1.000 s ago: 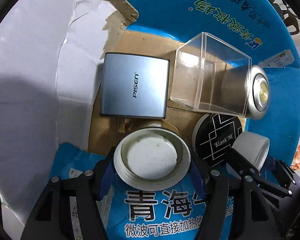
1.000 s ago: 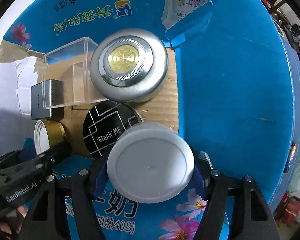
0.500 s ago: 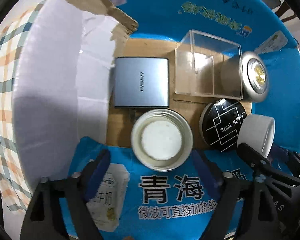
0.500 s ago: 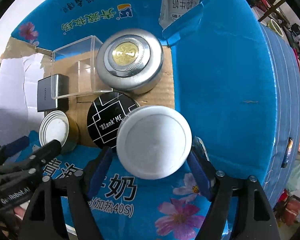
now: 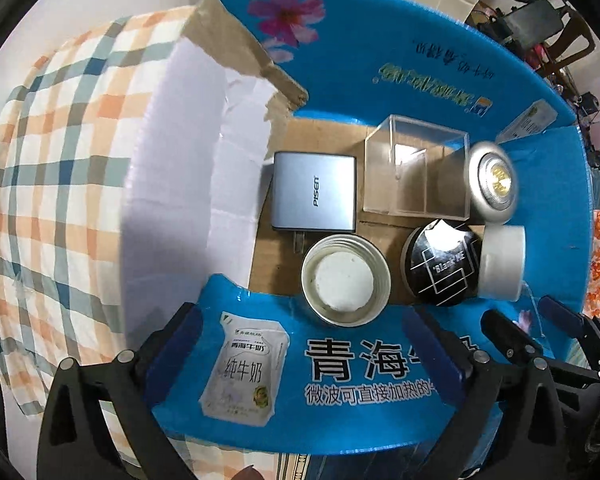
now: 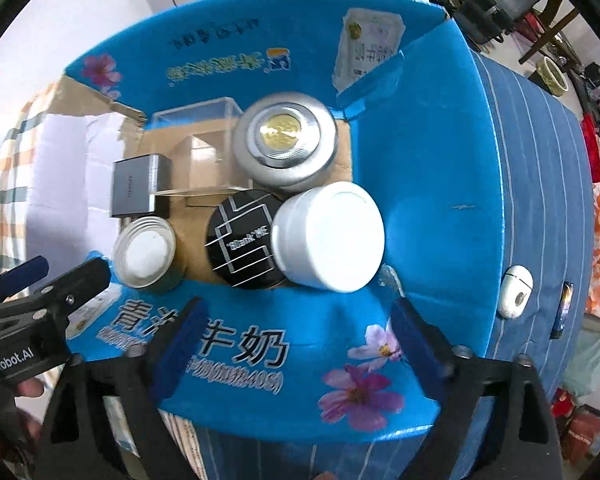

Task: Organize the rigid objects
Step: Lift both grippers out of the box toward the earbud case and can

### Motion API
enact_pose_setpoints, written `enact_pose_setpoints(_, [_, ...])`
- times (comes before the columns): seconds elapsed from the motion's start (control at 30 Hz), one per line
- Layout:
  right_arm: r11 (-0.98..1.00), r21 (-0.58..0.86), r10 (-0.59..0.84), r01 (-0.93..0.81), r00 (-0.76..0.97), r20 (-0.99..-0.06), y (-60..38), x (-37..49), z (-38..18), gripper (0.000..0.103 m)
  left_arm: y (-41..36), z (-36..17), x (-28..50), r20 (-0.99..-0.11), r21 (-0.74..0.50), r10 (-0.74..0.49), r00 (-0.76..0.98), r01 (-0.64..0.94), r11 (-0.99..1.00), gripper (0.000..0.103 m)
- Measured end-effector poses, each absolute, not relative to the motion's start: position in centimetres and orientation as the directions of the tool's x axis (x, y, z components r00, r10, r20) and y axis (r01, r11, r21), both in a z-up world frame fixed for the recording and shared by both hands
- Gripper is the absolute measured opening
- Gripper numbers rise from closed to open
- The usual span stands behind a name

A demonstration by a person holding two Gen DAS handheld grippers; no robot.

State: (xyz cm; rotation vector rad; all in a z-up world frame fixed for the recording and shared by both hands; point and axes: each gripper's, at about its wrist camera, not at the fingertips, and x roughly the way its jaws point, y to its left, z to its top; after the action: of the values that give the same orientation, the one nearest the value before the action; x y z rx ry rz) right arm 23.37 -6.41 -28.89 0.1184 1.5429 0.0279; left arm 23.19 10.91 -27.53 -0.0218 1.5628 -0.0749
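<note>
Inside the blue carton, a grey charger, a clear plastic box, a silver tin and a black tin crowd the cardboard floor. The left gripper has just been opening, nothing between its jaws, the gold jar beyond its fingertips. The right gripper likewise has just spread, empty, short of the white jar.

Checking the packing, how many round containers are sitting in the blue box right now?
4: gold jar at the near wall, black tin beside it, white jar next, silver tin behind. None seem hidden.
</note>
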Motion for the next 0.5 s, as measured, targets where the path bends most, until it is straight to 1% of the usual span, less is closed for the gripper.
enact_pose_setpoints(0.13, [0.993,0.106,0.103,0.049,0.050,-0.993,-5.8,23.6,-26.8,0.100,9.6,-25.9,22.9,-0.997,-0.063,-0.064,0.039,0.034,0.997,0.103])
enact_pose_setpoints(0.2, [0.993,0.112,0.109,0.045,0.064,-0.992,-5.8,23.2,-25.6,0.103,9.4,-25.2,23.0,-0.996,-0.060,-0.062,0.058,0.034,0.998,0.103])
enact_pose_setpoints(0.23, [0.993,0.115,0.111,0.042,0.069,-0.991,-6.0,23.5,-26.1,0.103,9.9,-24.8,23.5,-0.996,-0.060,-0.062,0.067,0.034,0.998,0.103])
enact_pose_setpoints(0.37, [0.994,0.108,0.105,0.023,0.119,-0.987,-6.0,22.5,-24.4,0.103,10.4,-22.8,22.9,-0.993,-0.056,-0.059,0.103,0.034,0.998,0.103])
enact_pose_setpoints(0.5, [0.994,0.113,0.109,0.010,0.168,-0.980,-6.1,21.6,-22.2,0.103,10.0,-20.8,22.0,-0.984,-0.019,-0.024,0.178,0.032,0.999,0.103])
